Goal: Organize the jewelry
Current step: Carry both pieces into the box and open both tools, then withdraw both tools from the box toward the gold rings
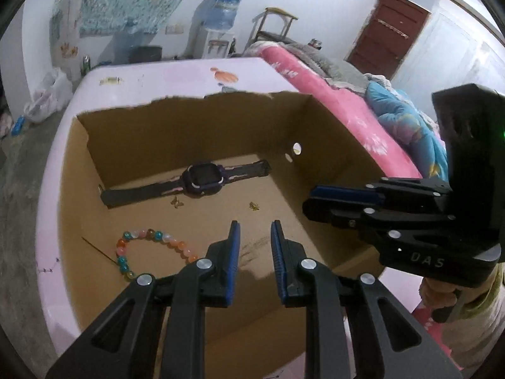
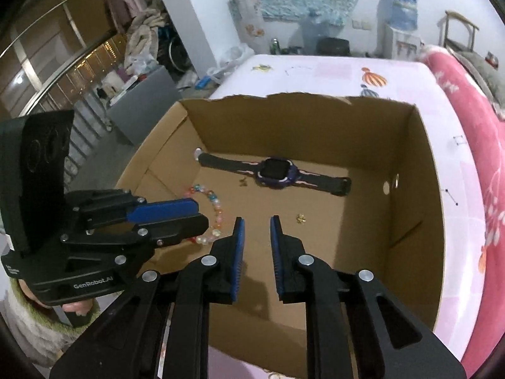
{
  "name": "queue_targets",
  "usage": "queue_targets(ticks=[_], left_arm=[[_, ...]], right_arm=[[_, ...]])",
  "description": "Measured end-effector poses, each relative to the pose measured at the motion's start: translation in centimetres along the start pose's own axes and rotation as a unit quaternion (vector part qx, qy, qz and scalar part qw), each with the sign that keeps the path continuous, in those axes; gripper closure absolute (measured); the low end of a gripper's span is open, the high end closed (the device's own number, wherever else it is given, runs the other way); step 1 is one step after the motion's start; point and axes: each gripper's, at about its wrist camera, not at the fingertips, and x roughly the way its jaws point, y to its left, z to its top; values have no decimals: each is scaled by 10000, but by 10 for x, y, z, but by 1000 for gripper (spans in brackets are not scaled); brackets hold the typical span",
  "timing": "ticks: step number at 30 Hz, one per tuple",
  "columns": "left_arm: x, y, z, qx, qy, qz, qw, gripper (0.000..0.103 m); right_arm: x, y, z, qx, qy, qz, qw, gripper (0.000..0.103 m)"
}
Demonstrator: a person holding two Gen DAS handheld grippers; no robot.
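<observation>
An open cardboard box (image 1: pixel 189 126) (image 2: pixel 300 126) holds a dark watch (image 1: pixel 202 178) (image 2: pixel 277 173) with a pink-marked strap, lying flat near the far wall. A bracelet of coloured beads (image 1: pixel 151 235) (image 2: pixel 216 208) lies at the near left. Two small gold earrings (image 1: pixel 176 202) (image 1: pixel 254 206) rest on the box floor, also seen as earrings (image 2: pixel 243 182) (image 2: pixel 300 218). My left gripper (image 1: pixel 255 225) (image 2: pixel 199 213) hovers over the box, jaws slightly apart with nothing between them. My right gripper (image 2: pixel 256 221) (image 1: pixel 309 199) hovers beside it, also slightly parted and holding nothing.
The box sits on a pale pink table (image 1: pixel 157 75) (image 2: pixel 315 66). A bed with a pink cover (image 1: pixel 331 101) runs along the right. A person's hand (image 1: pixel 438 293) (image 2: pixel 75 308) grips each handle. Bags and a water dispenser (image 1: pixel 221 22) stand on the floor beyond.
</observation>
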Motion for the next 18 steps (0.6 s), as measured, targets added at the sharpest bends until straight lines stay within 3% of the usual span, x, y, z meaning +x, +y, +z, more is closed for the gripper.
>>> queue_targets(ticks=[6,12,18], left_arm=[[-3,3,-1,-117,7,6,9999,84],[-26,8,-1,-232,-255,-41,9994,84],[-66,3,-14,-169,-659,-120,9976,84]], right_arm=[[-15,-8,1,103,-206,18,9997,82],[-42,-9,1,138,-503,49,9986,80],[-87,-8,-9,149,-1062,179,9941,68]])
